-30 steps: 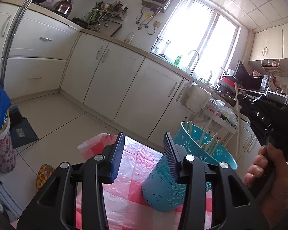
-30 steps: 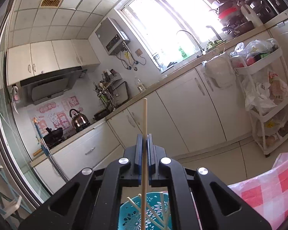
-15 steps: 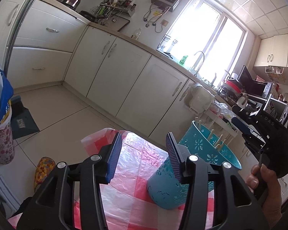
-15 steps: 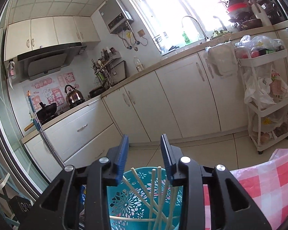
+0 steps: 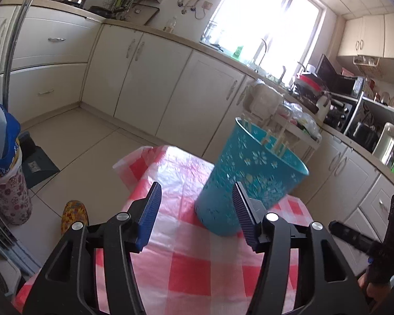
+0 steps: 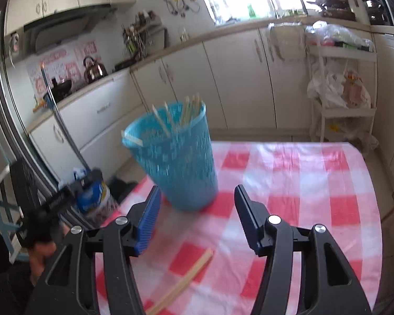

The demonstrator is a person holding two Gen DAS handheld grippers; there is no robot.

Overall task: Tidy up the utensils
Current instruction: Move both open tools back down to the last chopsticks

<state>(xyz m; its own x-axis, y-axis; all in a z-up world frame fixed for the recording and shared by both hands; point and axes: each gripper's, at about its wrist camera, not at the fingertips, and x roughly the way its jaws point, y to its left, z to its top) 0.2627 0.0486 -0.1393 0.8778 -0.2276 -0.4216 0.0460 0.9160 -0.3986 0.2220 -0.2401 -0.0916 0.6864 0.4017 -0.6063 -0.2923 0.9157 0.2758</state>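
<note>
Teal bin (image 6: 178, 157) blurred, chopsticks (image 6: 182, 284) half hidden beneath right tool (image 6: 197, 216), both tools just opening, empty.

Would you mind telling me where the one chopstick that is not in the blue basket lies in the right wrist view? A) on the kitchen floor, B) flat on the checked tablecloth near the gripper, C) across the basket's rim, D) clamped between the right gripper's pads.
B: the loose chopstick lies flat on the checked tablecloth, nearer the camera than the blue basket, below the open right gripper.
</note>
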